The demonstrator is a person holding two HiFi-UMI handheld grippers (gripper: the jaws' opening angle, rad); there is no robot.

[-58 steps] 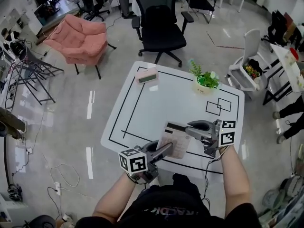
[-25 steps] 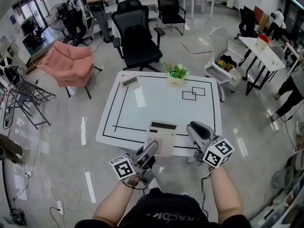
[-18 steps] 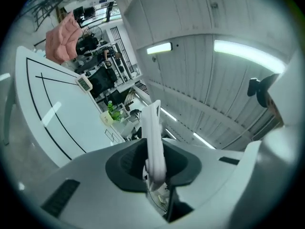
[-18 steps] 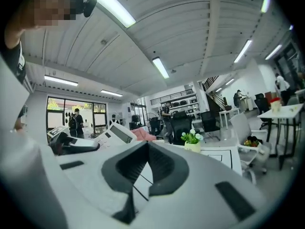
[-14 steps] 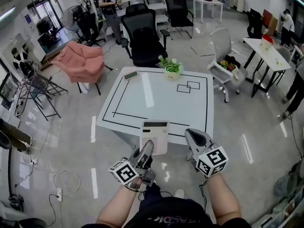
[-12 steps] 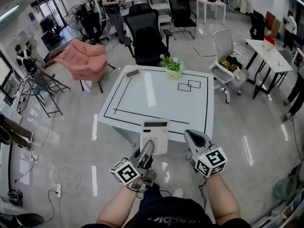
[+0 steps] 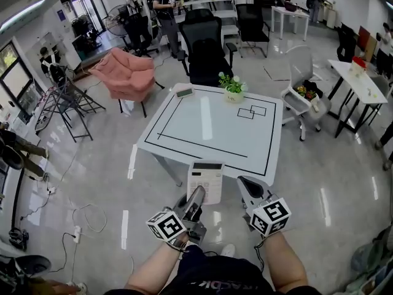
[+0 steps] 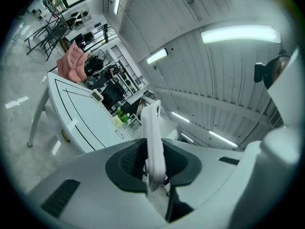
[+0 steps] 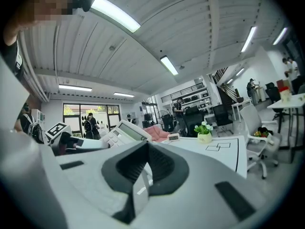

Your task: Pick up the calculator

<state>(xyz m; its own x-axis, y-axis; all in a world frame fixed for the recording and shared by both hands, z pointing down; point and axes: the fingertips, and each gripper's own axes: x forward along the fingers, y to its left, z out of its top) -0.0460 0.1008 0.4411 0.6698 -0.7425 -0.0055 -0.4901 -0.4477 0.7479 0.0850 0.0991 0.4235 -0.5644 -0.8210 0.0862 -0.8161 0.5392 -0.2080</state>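
Only 1 edge of the calculator is clamped by the left gripper, the right gripper closed empty, so it could be levered loose by swinging.

Glossy floor, smooth white table, plastic calculator.

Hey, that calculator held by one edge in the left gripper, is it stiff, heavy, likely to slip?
Probably stiff: the calculator juts straight out of the left gripper without sagging. Likely light, since one edge grip carries it. Its smooth casing could pivot or slip if jolted.
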